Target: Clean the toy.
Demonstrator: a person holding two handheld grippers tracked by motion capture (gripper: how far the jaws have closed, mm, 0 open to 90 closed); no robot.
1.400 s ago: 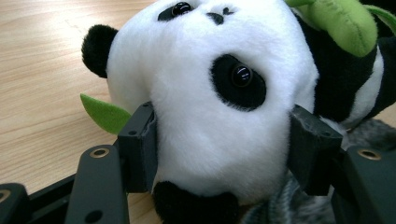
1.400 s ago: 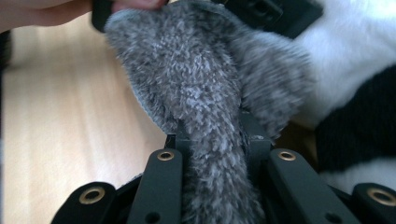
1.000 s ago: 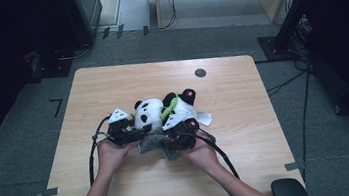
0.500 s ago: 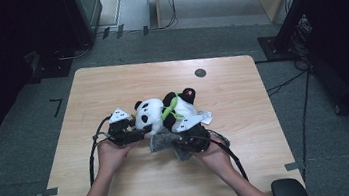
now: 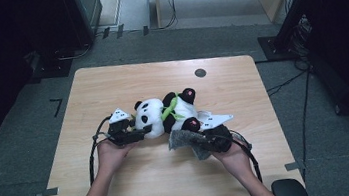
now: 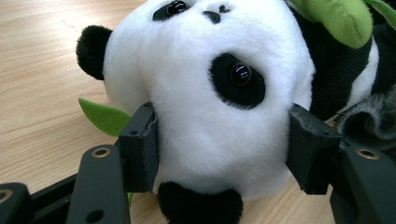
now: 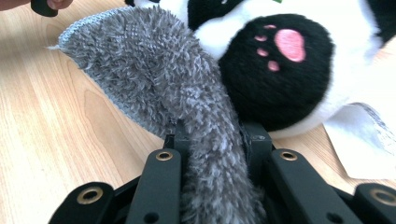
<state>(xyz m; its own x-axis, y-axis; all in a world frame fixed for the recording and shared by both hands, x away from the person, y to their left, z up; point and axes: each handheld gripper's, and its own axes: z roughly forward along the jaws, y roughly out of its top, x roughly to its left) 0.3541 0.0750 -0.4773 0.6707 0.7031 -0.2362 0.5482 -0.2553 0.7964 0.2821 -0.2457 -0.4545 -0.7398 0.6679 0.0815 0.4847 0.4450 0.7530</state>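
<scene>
Holding the panda (image 6: pixel 210 107) clamped in the left gripper (image 6: pixel 219 149), draw the cloth (image 7: pixel 154 84), pinched by the right gripper (image 7: pixel 215 135), gently outward.

Person's forearms and hands are bare, no sleeves or gloves in the high view. Left gripper (image 5: pixel 134 134): black body w/ grey three-cornered plate on top, black cable looping back along the left forearm. Right gripper (image 5: pixel 203 141): same black build, pale grey plate, black cable trailing near the right wrist. In the gripper views the jaws are matte black, flat-sided arms w/ brass-coloured ringed screw holes; left gripper's fingertips carry blocky black pads (image 6: pixel 140 147) w/ a small screw hole on the side.
</scene>
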